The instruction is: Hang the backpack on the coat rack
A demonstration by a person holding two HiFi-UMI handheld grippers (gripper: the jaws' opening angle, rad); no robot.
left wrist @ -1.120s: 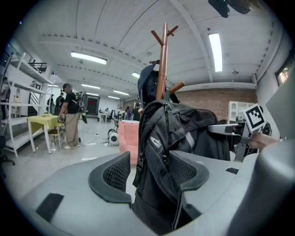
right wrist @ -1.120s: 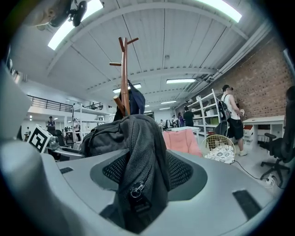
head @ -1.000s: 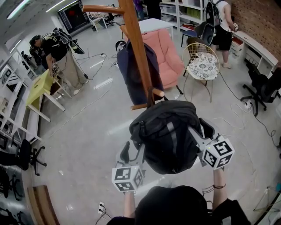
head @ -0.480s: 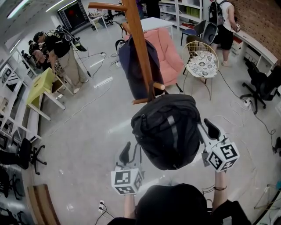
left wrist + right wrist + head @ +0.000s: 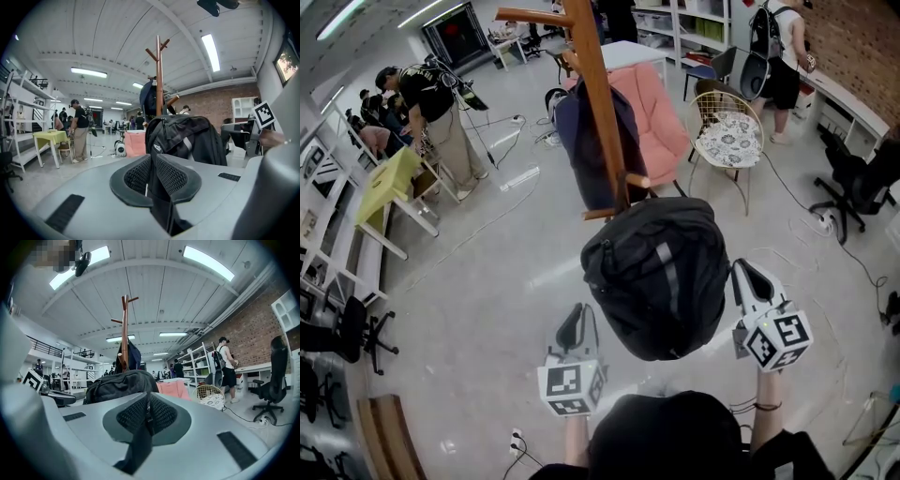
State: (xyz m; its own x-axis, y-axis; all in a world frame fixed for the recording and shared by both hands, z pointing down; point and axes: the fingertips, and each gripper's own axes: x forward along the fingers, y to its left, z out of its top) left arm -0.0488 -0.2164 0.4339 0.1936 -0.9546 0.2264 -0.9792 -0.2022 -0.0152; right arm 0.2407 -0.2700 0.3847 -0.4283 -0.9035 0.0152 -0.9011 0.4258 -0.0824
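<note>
At the top of the head view the coat rack [image 5: 598, 103] runs out past the edge, so we cannot see its crown there. Its lower pole and foot vanish behind the backpack [image 5: 661, 277]. The bag's own bulk covers the spot where it meets the rack. Left of the pole hangs a dark blue thing [image 5: 578, 141], coat or bag we cannot tell, and it hides part of the pink armchair [image 5: 661, 122]. At the right edge a black office chair [image 5: 861, 183] is cut off. At bottom centre the wearer's head [image 5: 666, 436] hides the upper part of both arms. In the gripper views, distant people are too small to make out.
</note>
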